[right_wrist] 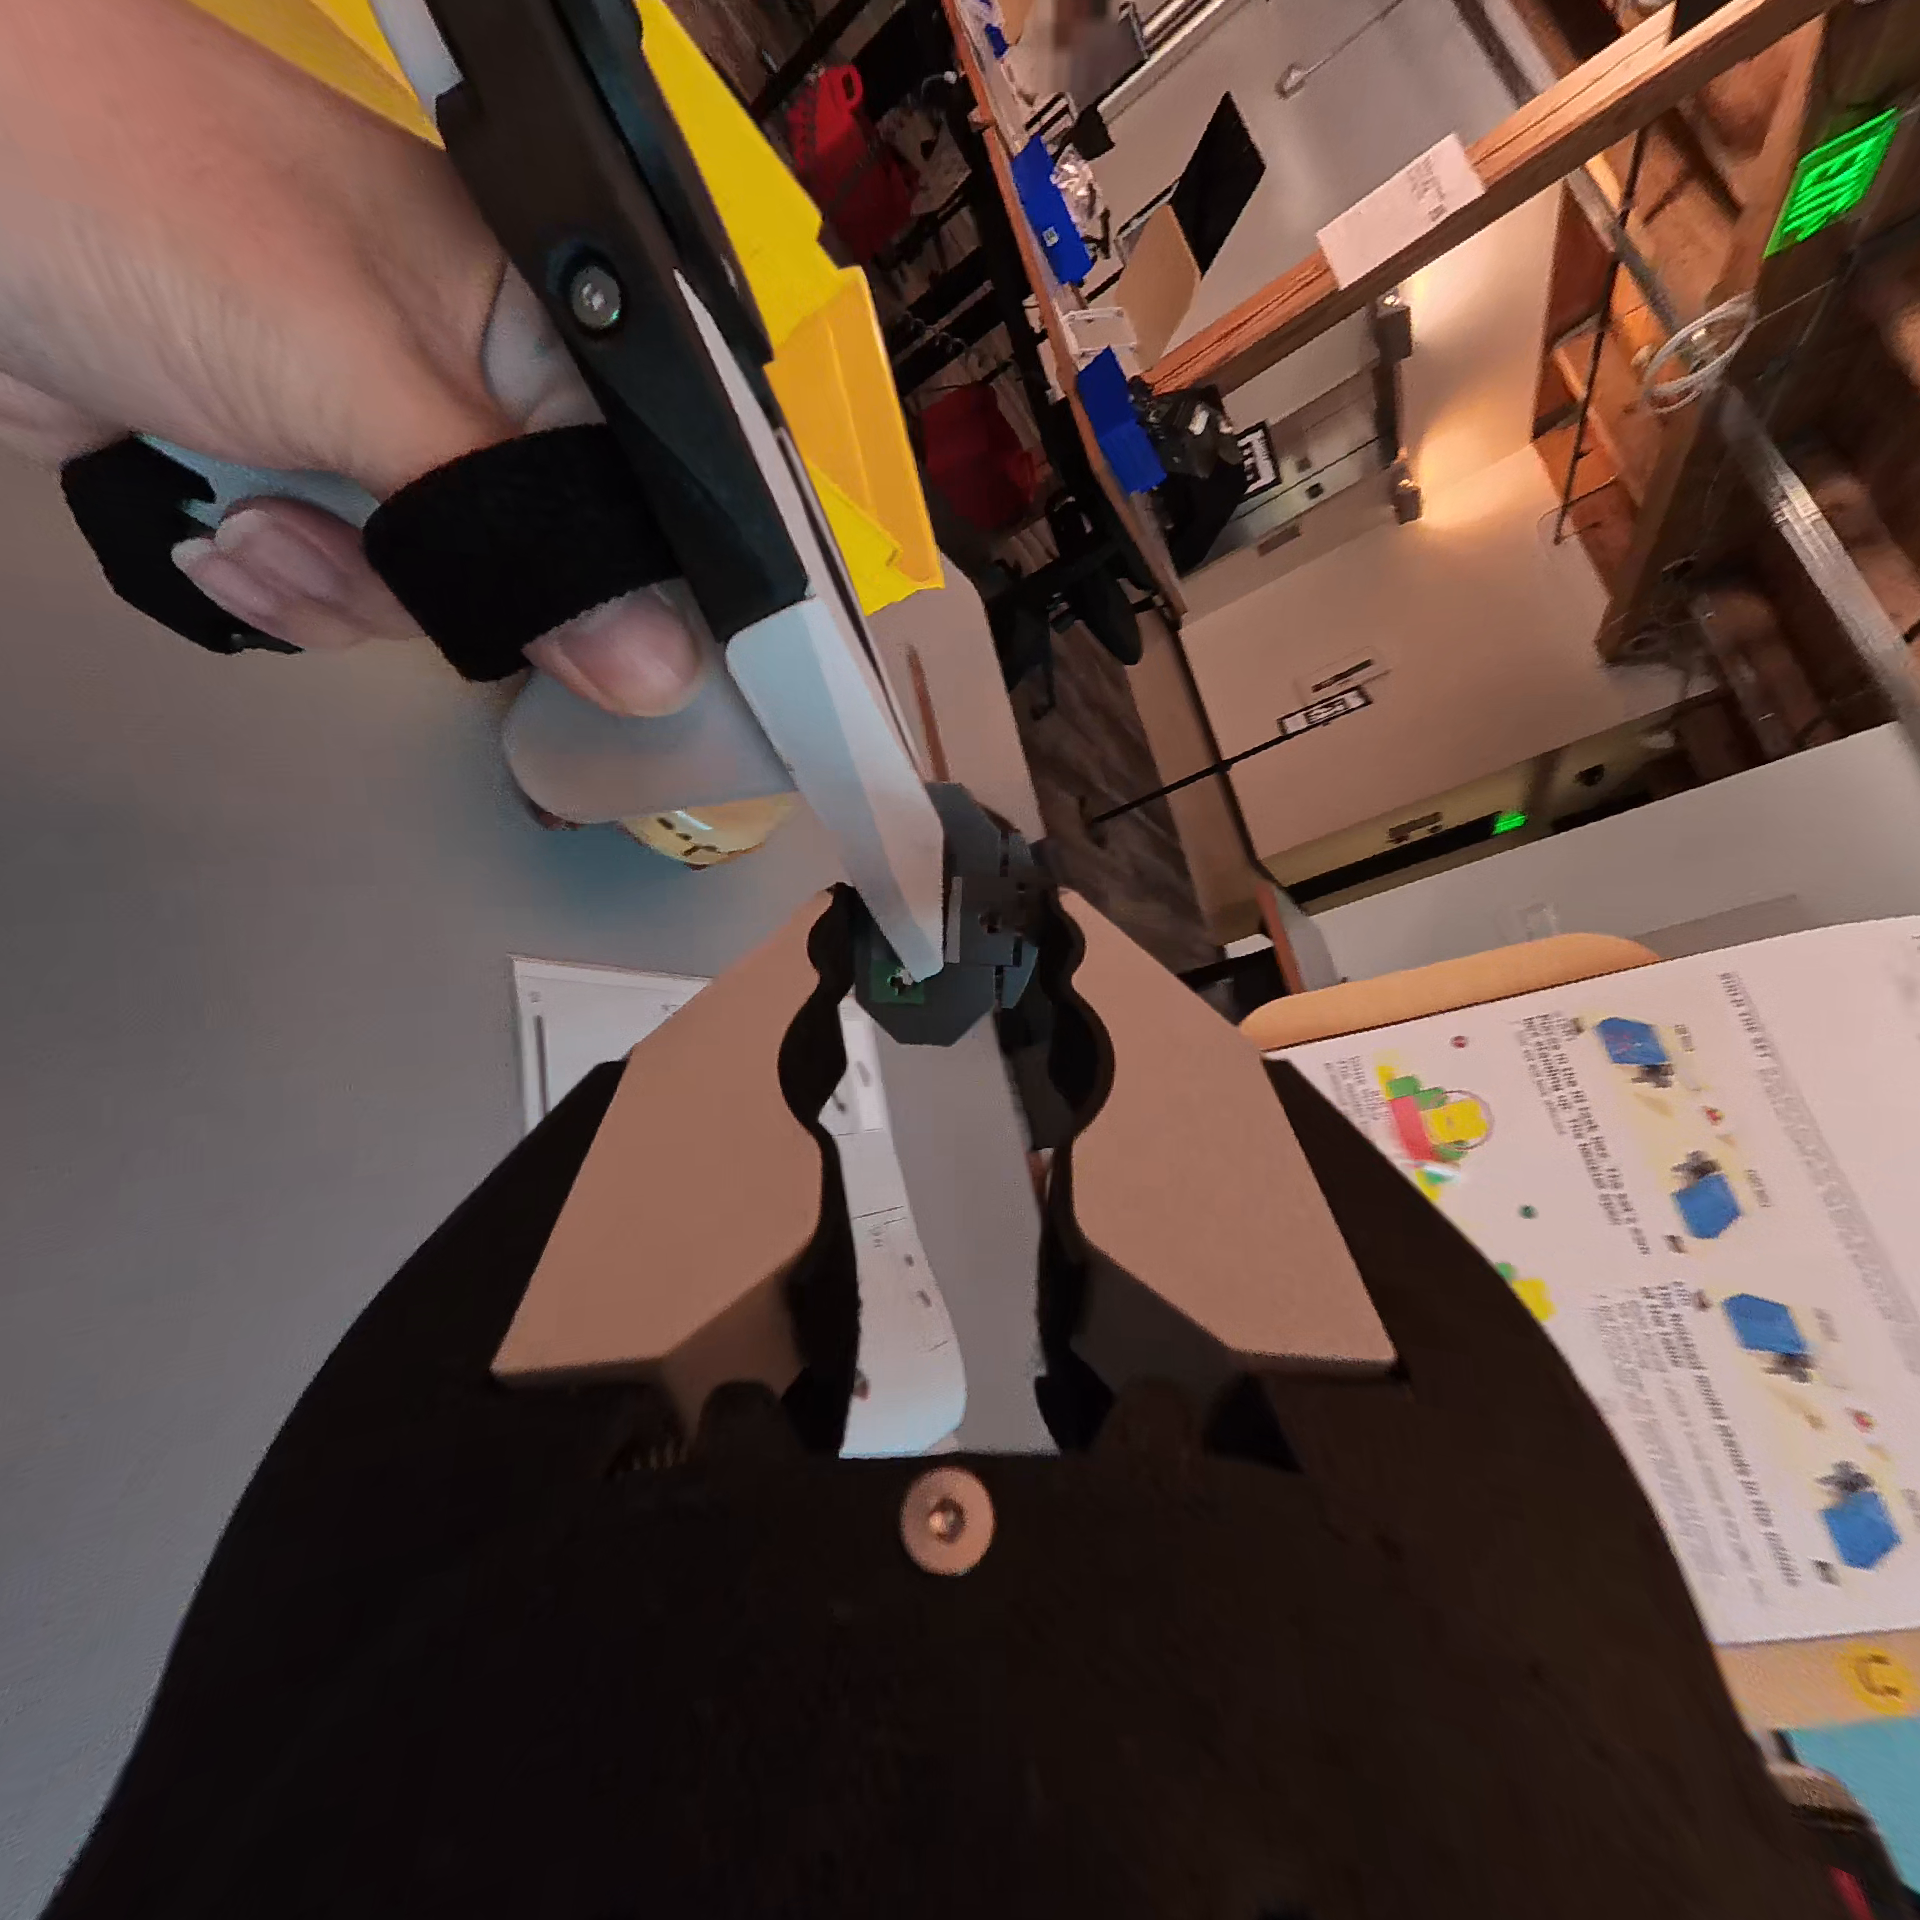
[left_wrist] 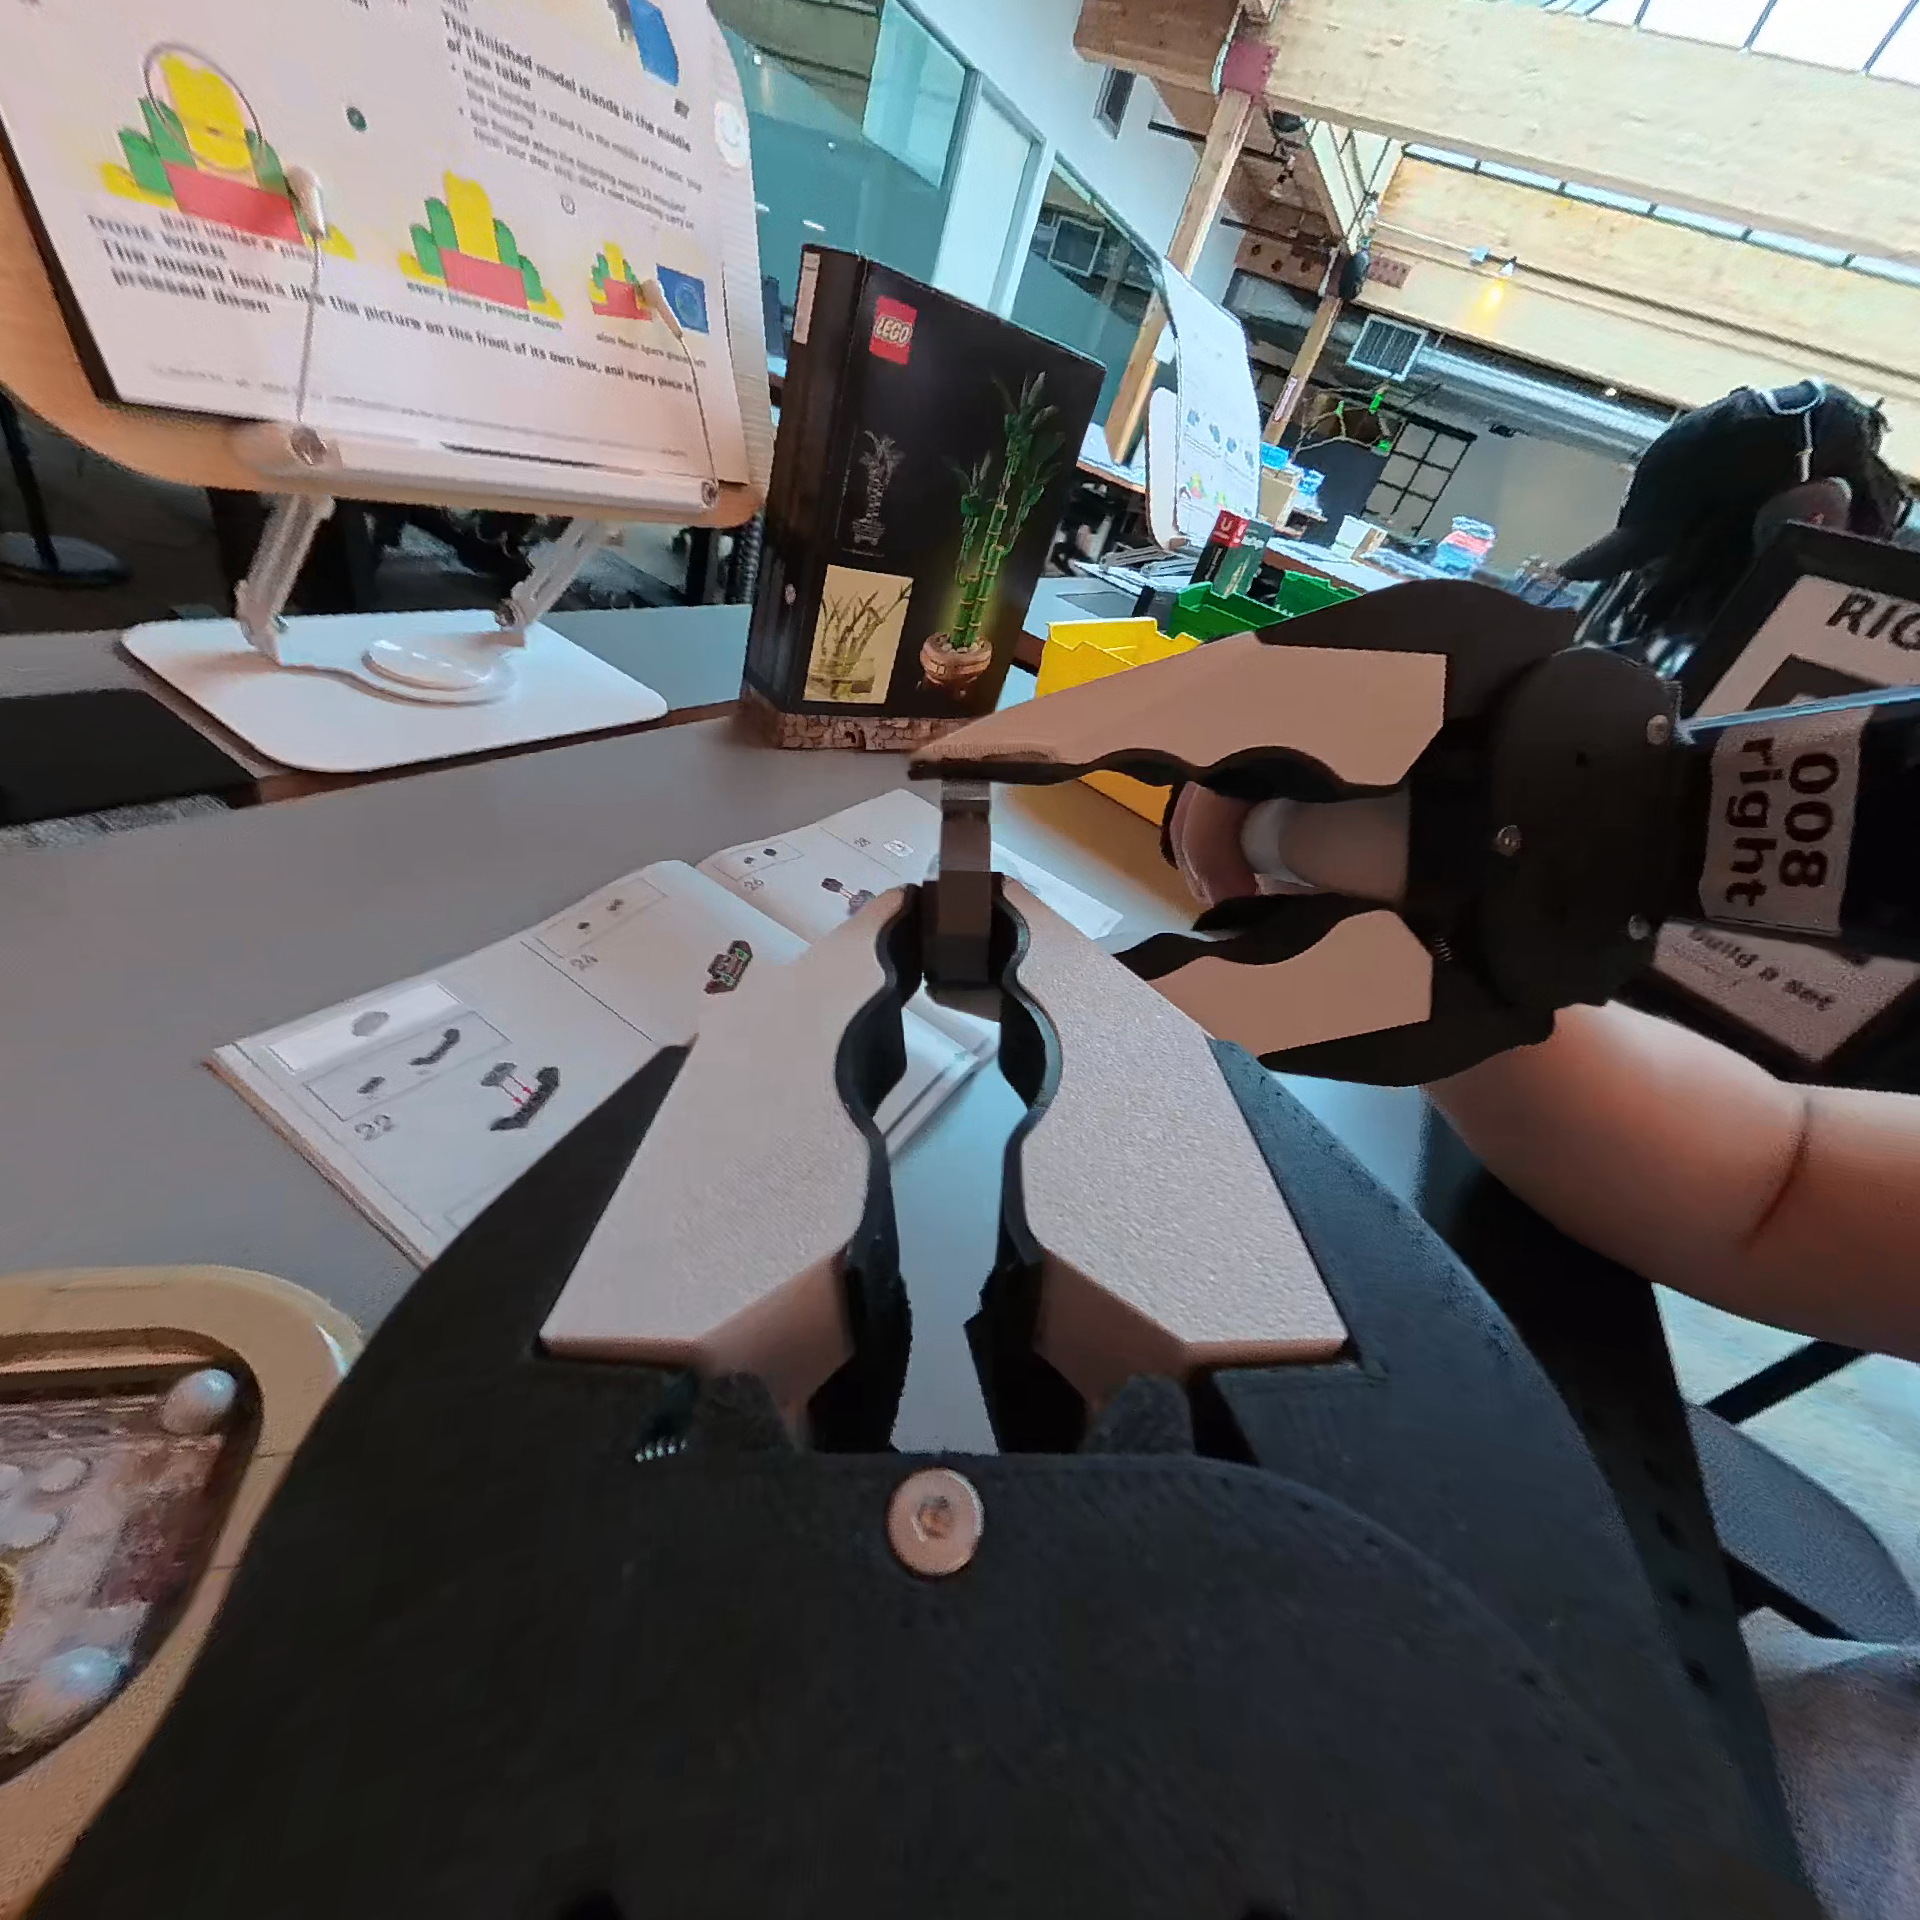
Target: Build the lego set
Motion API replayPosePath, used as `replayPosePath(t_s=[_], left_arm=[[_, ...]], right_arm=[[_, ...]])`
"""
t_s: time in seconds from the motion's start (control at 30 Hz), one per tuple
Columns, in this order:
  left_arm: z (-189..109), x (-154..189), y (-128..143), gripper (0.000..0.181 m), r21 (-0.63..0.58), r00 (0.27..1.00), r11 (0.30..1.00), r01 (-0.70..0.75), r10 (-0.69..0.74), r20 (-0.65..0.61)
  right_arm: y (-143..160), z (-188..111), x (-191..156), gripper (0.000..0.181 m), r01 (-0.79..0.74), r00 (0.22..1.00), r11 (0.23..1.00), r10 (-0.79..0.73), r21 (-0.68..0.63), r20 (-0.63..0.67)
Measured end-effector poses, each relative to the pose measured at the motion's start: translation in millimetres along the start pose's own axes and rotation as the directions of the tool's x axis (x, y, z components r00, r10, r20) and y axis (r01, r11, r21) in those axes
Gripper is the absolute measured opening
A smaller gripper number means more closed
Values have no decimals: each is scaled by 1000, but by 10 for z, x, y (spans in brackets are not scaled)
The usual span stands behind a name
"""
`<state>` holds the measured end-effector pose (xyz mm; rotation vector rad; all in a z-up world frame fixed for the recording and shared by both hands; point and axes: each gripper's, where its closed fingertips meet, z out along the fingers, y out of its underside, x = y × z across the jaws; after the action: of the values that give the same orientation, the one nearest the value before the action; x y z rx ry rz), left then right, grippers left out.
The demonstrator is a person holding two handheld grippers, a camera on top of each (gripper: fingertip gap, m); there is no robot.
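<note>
A small dark grey lego assembly [left_wrist: 961, 935] with a green part [right_wrist: 888, 982] is held in the air between both grippers. My left gripper [left_wrist: 961, 914] is shut on its sides. My right gripper [right_wrist: 945, 920] comes in from the right and is shut on the same assembly [right_wrist: 987, 925]. In the left wrist view its upper finger [left_wrist: 1195, 707] touches the top of the piece and its lower finger is partly hidden. A finger [right_wrist: 862, 790] of the left gripper reaches between the right gripper's jaws. The open instruction booklet [left_wrist: 582, 997] lies on the grey table [left_wrist: 312, 883] below.
The lego box [left_wrist: 914, 520] stands behind the booklet. A printed sheet on a white stand [left_wrist: 416, 208] is at the back left. A yellow bin [left_wrist: 1101, 655] and a green bin [left_wrist: 1247, 613] sit at the back right. A wooden tray [left_wrist: 260, 1340] with small pieces is at the near left. Both grippers' tips are close together, under 4 cm apart.
</note>
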<state>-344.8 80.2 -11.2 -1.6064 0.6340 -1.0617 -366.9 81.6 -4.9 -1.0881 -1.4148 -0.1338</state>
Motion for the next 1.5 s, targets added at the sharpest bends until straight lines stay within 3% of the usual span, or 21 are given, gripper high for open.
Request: replayPosePath(t_s=[0.23, 0.43, 0.67, 1.03, 1.5], left_arm=[[90, -130, 277, 9, -103, 980, 978, 182, -189, -61], [132, -189, 375, 9, -129, 986, 980, 151, -158, -48], [132, -237, 400, 9, -132, 992, 984, 121, -124, -15], [101, -240, 358, 9, -111, 987, 982, 155, -159, -22], [79, -171, 280, 9, -82, 985, 985, 151, -157, -70]], right_arm=[[219, 74, -244, 40, -264, 933, 963, 267, -44, 239], [283, 95, -305, 41, -382, 877, 924, 372, -28, 304], [331, 157, -311, 37, -254, 947, 967, 254, -24, 196], [292, 198, -286, 35, -216, 971, 976, 216, -11, 106], [224, 148, -224, 35, -214, 974, 976, 211, 32, 83]])
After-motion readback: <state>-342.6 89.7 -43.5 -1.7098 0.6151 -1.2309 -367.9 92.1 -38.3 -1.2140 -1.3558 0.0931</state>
